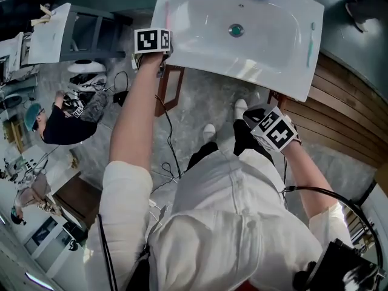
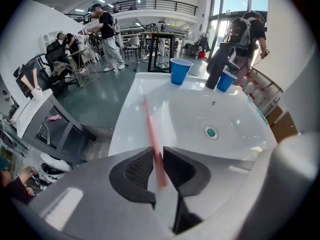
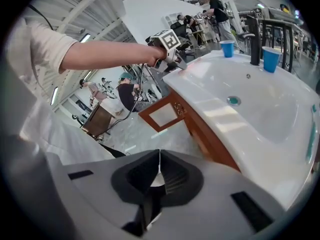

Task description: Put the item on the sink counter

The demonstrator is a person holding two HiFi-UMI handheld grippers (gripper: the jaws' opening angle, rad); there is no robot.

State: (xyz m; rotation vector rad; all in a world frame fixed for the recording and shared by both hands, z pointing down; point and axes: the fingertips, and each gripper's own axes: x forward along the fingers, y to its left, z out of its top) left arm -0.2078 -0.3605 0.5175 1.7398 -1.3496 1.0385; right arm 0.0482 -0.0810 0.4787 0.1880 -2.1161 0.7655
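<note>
L gripper (image 2: 156, 166), jaws closing on the near end of the pink stick (image 2: 150, 129), whose long axis runs straight fwd along the counter (image 2: 122, 134) left rim, contact w/ rim unclear; R gripper (image 3: 159, 171) shut, empty, farther off.

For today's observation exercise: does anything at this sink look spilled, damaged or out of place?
Nothing stands out. Both blue cups stand upright by the tap, a teal toothbrush lies on the sink's right rim, and the pink stick sits between the left gripper's closing jaws.
</note>
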